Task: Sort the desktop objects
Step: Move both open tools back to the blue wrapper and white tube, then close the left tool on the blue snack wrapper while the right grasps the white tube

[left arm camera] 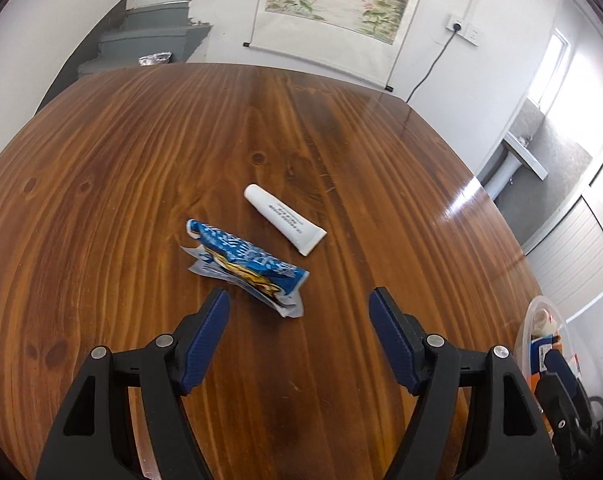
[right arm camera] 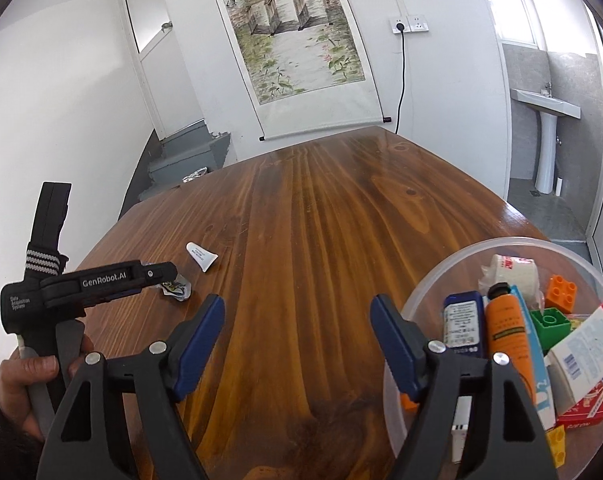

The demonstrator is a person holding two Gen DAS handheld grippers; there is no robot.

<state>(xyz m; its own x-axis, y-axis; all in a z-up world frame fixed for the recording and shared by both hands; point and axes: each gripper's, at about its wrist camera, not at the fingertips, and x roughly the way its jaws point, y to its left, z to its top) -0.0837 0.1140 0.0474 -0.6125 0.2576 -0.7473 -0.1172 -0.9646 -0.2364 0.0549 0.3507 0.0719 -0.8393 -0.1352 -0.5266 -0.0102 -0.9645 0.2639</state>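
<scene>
Wooden table [left arm camera: 141, 160], two items left: left gripper [left arm camera: 299, 300], fingers spread and empty, should straddle the blue wrapper [left arm camera: 245, 266] squarely; right gripper [right arm camera: 297, 306] spread, empty beside the clear bowl [right arm camera: 429, 280].

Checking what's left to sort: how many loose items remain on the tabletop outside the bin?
2: a white tube mid-table, and a blue snack wrapper beside it, nearer the open left gripper.
</scene>
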